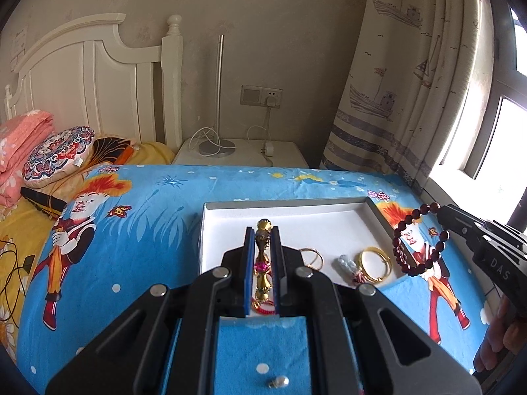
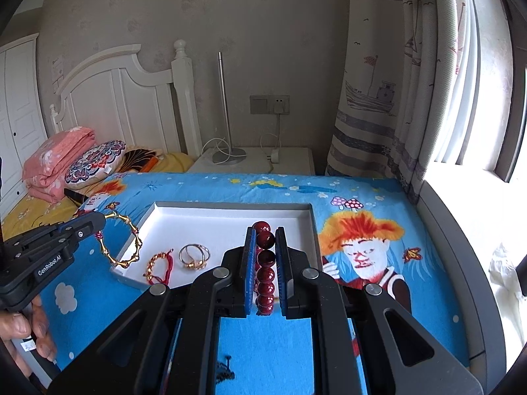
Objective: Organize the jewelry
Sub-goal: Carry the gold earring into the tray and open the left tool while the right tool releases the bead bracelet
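A white-lined tray lies on the blue cartoon cloth. My left gripper is shut on a gold bamboo-link bracelet and holds it over the tray's left edge, as the right wrist view shows. My right gripper is shut on a dark red bead bracelet, which hangs beside the tray's right edge. In the tray lie linked gold rings, a red cord bracelet and a gold bangle.
A small pearl-like piece lies on the cloth near me. A dark small item lies on the cloth too. A nightstand with a lamp base stands behind; pillows at left, curtain and window at right.
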Demonstrator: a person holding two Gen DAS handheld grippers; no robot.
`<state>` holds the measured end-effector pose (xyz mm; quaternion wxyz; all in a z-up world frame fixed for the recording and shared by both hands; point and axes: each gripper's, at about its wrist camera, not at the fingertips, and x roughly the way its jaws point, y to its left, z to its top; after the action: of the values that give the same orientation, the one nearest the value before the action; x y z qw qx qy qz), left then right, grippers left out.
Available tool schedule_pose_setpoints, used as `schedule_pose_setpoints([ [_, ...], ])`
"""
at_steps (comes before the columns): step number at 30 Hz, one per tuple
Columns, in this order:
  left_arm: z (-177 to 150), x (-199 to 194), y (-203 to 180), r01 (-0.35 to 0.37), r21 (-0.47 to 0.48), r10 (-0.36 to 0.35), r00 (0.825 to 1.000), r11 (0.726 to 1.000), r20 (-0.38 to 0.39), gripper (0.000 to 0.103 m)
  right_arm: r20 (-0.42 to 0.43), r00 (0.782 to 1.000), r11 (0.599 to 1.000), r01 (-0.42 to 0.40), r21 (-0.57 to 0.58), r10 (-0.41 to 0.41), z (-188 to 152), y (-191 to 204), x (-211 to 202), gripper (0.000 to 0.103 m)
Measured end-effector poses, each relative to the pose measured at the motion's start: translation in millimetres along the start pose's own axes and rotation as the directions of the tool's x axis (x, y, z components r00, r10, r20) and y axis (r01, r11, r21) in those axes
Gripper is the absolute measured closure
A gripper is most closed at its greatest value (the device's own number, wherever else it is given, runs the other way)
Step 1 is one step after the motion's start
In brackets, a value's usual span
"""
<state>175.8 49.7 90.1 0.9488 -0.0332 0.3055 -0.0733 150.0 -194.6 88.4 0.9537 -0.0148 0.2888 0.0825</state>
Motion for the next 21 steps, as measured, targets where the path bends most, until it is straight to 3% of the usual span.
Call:
schedule_pose_setpoints([
  [8,6,48,2,-0.022,-0.018,0.021,0.998,1.0,-0.055,0.094,-0.034,0.999,1.0,-0.007,0.011,0.007,13,8,44,0.091],
  [21,3,99,2,-0.058,-0.015,0.056,0.992,0.998,-0.115,0.094,-0.106,0.994,1.0,0.023,0.011,-0.022,4,16,100,0.091],
])
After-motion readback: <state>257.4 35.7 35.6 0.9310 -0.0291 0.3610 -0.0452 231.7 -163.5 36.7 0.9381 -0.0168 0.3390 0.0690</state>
